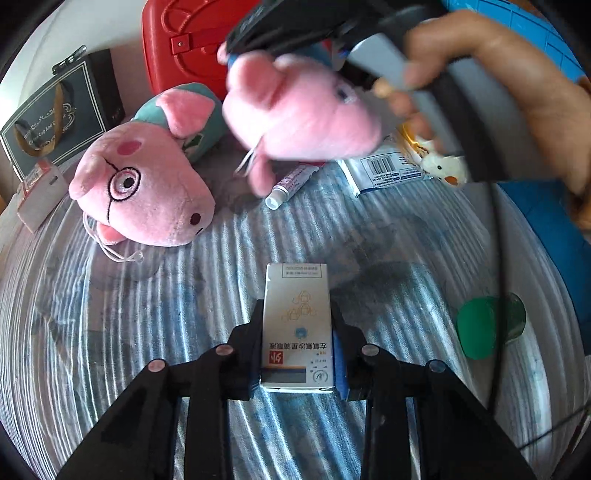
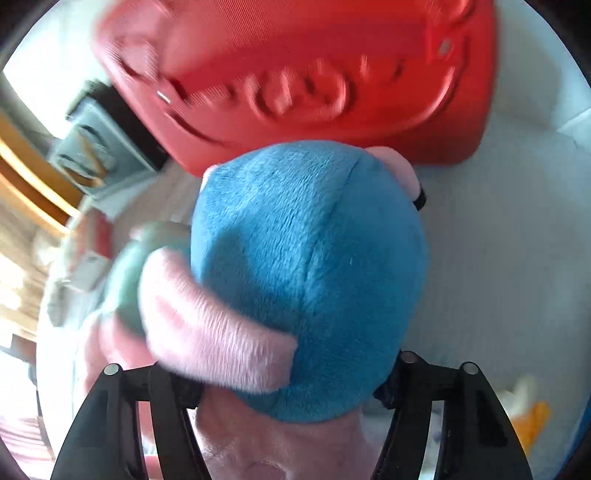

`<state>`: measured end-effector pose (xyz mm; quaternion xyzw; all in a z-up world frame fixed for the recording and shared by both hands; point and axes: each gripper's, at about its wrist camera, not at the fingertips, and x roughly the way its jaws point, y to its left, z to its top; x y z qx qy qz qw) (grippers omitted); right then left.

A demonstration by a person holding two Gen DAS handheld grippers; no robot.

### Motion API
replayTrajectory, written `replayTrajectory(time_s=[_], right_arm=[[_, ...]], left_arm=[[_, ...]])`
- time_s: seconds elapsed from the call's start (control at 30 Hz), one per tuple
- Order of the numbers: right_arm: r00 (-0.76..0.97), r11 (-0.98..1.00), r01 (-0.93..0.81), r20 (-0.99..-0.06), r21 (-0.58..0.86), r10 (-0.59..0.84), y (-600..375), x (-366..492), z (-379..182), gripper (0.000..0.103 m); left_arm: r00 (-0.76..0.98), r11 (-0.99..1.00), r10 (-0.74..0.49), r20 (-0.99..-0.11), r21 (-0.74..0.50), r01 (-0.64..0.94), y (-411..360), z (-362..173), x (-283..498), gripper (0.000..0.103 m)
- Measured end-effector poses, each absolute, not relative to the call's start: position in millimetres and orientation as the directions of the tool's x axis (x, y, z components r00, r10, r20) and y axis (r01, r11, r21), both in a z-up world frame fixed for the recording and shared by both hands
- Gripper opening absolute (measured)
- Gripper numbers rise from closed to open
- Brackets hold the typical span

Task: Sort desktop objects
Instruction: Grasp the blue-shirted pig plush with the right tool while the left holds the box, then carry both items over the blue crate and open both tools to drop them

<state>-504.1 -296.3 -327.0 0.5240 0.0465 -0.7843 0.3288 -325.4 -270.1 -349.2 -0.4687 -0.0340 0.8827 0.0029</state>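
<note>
Blue plush body (image 2: 310, 280) fills right view (left view: pink head (image 1: 299, 110)).

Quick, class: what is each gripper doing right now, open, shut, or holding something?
Left gripper: shut on the white medicine box.
Right gripper: shut on the blue-bodied pink pig plush.

A striped blue cloth (image 1: 184, 325) covers the white table (image 1: 99, 26).

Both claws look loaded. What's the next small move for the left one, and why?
Probably lift the left claw straight up: its pads already grip the small white box, which seems to lie on the striped cloth, while the right claw carries the pink pig toy overhead.
</note>
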Motion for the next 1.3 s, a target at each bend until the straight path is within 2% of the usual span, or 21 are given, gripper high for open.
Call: replayTrajectory(time_s=[0.3,0.47,0.57,0.77,0.93,1.03,1.1,1.3], right_arm=[[-0.441,-0.766,0.591,-0.693,0.253,-0.57,-200.6,-421.3,-211.5,0.066],[-0.559,-0.793,0.557,-0.594,0.247,-0.578,-130.5,-362.4,-139.5,0.066],[-0.643,-0.823,0.51,-0.525,0.248,-0.557,-78.2,-318.6,-93.9,0.067],[-0.794,-0.899,0.401,-0.422,0.178,-0.438,19.5,-236.1,-11.1,0.068],[-0.908,-0.961,0.257,-0.314,0.1,-0.276,104.7,-192.7,44.5,0.07],[-0.932,-0.979,0.181,-0.302,0.089,-0.2,155.1,-204.2,64.6,0.071],[-0.928,-0.983,0.152,-0.327,0.104,-0.179,180.4,-225.7,68.3,0.071],[-0.895,-0.98,0.117,-0.412,0.158,-0.173,248.8,-316.3,63.5,0.072]], left_arm=[[-0.662,-1.0,0.005,-0.75,0.003,-0.01,-269.5,-290.7,-295.8,0.03],[-0.749,-0.994,-0.026,-0.662,0.099,-0.054,-265.8,-236.4,-293.0,0.03],[-0.807,-0.987,-0.004,-0.59,0.133,-0.092,-254.4,-187.4,-288.2,0.03],[-0.885,-0.941,0.162,-0.436,0.202,-0.272,-170.8,-73.0,-285.8,0.03],[-0.854,-0.877,0.364,-0.372,0.173,-0.448,-66.5,-2.1,-310.7,0.03],[-0.833,-0.84,0.424,-0.355,0.19,-0.508,-1.4,25.6,-334.5,0.03],[-0.804,-0.826,0.462,-0.374,0.147,-0.544,32.0,36.5,-355.0,0.03],[-0.827,-0.861,0.412,-0.382,0.132,-0.491,97.6,64.1,-410.0,0.032]])
